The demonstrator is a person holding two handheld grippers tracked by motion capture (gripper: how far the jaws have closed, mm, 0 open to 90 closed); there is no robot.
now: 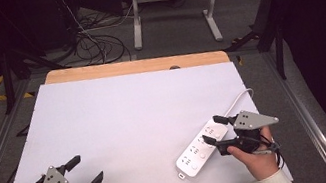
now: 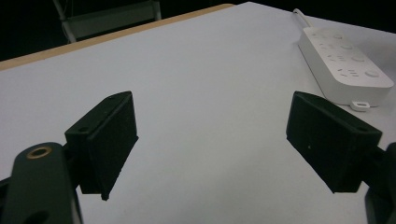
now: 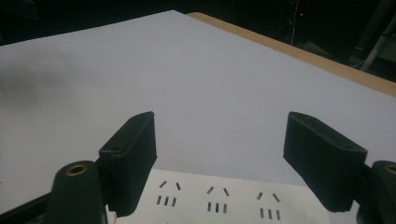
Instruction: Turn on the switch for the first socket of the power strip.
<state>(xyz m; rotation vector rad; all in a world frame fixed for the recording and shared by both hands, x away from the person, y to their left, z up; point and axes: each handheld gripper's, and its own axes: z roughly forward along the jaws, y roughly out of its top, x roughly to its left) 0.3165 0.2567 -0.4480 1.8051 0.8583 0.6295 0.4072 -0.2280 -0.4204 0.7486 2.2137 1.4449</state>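
A white power strip point(image 1: 200, 150) with several sockets and buttons lies on the white table at the front right; its white cable point(image 1: 239, 97) runs toward the right edge. My right gripper point(image 1: 214, 130) is open, held over the strip's far end, jaws spread on either side of it. Below those jaws the strip's sockets point(image 3: 217, 198) are visible. My left gripper point(image 1: 86, 169) rests open at the front left with nothing between its jaws. Off to that gripper's upper right lies the power strip point(image 2: 344, 64), well apart from the left jaws.
The table is covered by a white sheet point(image 1: 131, 122) with a wooden strip point(image 1: 136, 66) along the far edge. Beyond the table stand a metal frame point(image 1: 171, 4) and loose cables point(image 1: 96, 42) on the floor. Metal rails flank both sides.
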